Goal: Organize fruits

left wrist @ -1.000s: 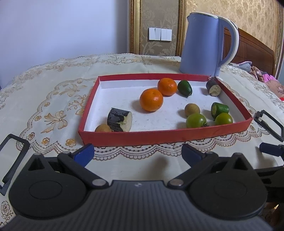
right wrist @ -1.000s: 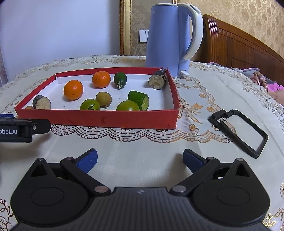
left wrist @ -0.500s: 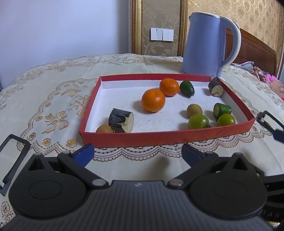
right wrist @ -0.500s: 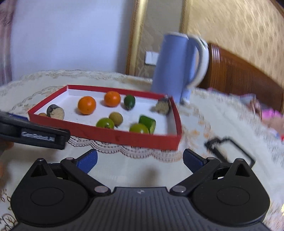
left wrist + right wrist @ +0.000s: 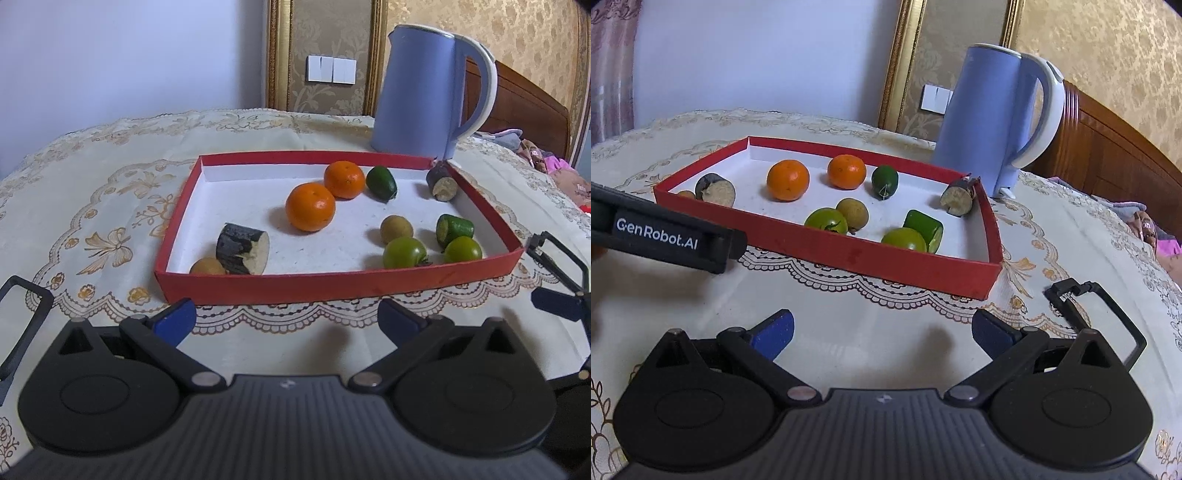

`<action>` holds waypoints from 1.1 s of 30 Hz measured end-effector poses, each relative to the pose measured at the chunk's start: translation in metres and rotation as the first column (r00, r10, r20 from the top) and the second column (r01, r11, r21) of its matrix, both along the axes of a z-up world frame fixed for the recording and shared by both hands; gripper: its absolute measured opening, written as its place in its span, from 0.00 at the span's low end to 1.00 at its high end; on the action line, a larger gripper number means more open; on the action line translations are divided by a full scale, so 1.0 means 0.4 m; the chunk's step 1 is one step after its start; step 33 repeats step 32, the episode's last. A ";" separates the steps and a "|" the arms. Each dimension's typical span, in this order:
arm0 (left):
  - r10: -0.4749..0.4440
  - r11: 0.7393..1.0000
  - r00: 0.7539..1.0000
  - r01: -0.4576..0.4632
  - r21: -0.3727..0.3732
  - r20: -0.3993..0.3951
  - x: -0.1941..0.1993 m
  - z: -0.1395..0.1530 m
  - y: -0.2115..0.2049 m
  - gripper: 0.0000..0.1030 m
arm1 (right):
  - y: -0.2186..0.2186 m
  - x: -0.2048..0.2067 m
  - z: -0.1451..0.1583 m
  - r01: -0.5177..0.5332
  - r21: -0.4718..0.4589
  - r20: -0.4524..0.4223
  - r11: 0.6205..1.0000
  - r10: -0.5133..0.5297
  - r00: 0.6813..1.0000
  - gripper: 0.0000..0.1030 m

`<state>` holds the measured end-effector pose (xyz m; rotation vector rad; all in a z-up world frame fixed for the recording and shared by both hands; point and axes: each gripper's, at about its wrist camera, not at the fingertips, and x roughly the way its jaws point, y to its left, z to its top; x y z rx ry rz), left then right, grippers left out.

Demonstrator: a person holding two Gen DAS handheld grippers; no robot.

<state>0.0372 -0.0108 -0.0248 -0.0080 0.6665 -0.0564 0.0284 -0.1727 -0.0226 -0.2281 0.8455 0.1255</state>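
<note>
The red tray (image 5: 332, 286) looks like matt cardboard, with a white paper-like floor. The two oranges (image 5: 310, 211) have a slightly glossy, dimpled skin, and the green tomatoes (image 5: 404, 252) are smooth and shiny. The kettle (image 5: 417, 92) seems smooth plastic with a soft sheen. A cream cloth (image 5: 92, 206) with embroidered lace covers the bench. The left tool (image 5: 284, 319) is matt black plastic with blue pads (image 5: 177, 319).
</note>
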 end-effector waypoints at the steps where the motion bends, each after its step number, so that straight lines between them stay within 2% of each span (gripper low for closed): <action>1: -0.005 1.000 1.000 0.005 -0.005 0.002 0.000 0.002 0.000 1.00 | -0.001 0.000 0.000 0.001 0.002 -0.001 1.000 -0.001 1.000 1.00; 8: -0.012 0.998 1.000 0.012 -0.059 -0.004 0.007 0.005 0.011 1.00 | -0.008 0.005 0.000 0.007 0.023 -0.013 1.000 -0.006 1.000 1.00; 13: 0.008 0.998 1.000 -0.008 -0.055 -0.002 0.009 0.004 0.020 1.00 | -0.066 0.027 -0.010 0.053 0.177 -0.085 0.983 -0.038 0.996 1.00; 16: 0.003 0.999 1.000 -0.003 -0.050 -0.003 0.009 0.002 0.020 1.00 | -0.051 0.023 -0.012 0.045 0.145 -0.081 0.988 -0.034 0.996 1.00; 23: -0.014 0.999 1.000 0.014 -0.050 -0.007 0.007 0.000 0.018 1.00 | -0.056 0.025 -0.013 0.049 0.155 -0.085 0.987 -0.036 0.996 1.00; 33: -0.012 1.000 1.000 0.012 0.001 0.022 0.000 0.007 0.005 1.00 | -0.056 0.025 -0.013 0.049 0.155 -0.085 0.987 -0.036 0.996 1.00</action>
